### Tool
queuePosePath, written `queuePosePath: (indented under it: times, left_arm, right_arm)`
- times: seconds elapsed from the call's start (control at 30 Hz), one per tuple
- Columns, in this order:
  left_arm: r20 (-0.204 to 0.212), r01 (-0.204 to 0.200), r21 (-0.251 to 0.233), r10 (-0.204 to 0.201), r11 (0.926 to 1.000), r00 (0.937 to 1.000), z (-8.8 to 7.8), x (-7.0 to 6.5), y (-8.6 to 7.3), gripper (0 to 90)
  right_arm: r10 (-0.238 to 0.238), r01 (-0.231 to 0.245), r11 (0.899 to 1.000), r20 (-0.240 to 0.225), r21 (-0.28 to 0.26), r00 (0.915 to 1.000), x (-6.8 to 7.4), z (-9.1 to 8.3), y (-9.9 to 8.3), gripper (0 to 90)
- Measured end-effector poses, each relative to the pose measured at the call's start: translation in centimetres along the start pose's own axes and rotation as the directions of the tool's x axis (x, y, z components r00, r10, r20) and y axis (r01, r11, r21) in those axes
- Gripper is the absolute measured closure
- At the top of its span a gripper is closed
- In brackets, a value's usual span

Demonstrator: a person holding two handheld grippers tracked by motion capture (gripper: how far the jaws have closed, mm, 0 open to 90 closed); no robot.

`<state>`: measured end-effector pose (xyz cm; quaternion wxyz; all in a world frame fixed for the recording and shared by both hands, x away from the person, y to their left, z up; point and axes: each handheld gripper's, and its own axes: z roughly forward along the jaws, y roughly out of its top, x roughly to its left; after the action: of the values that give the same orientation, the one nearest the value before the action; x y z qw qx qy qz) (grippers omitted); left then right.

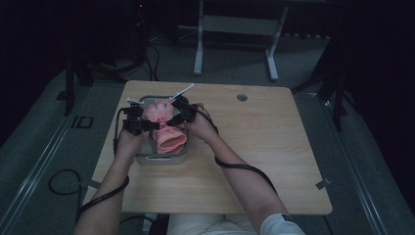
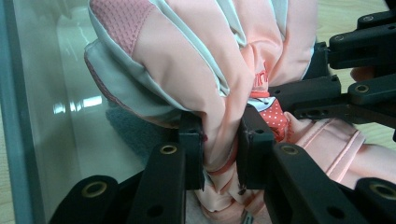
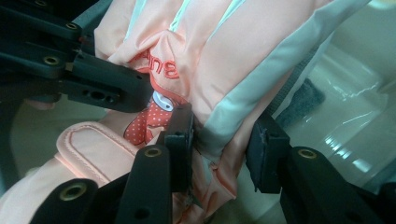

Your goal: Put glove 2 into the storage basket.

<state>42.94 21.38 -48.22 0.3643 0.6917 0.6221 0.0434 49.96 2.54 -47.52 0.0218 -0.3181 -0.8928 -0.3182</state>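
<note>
A pink ski glove (image 1: 169, 139) with pale grey trim hangs partly inside a grey plastic bin (image 1: 161, 159) on the wooden table. My left gripper (image 1: 152, 126) comes in from the left and is shut on a bunched fold of the glove (image 2: 187, 56); its pads (image 2: 192, 140) press the fabric from both sides. My right gripper (image 1: 171, 120) comes in from the right, shut on the neighbouring fold of the glove (image 3: 224, 46) beside an embroidered patch. Each gripper sees the other close by: the right gripper (image 2: 327, 93) and the left gripper (image 3: 93, 84).
The bin's glossy wall (image 2: 46, 93) stands close behind the glove, and a dark grey cloth (image 3: 308, 93) lies on its floor. The table (image 1: 264, 147) has a cable hole (image 1: 242, 97) at the back. Cables trail off the table's front edge.
</note>
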Motion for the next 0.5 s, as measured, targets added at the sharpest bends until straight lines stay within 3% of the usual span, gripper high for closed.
queuePosePath:
  times: [0.5]
  left_arm:
    - [-0.065,-0.009,0.007,0.010,0.9999,0.9978,0.84,0.63,0.44,51.1]
  right_arm:
    - [0.022,-0.022,1.000,0.043,0.009,0.9989,-0.81,0.95,0.53,51.6]
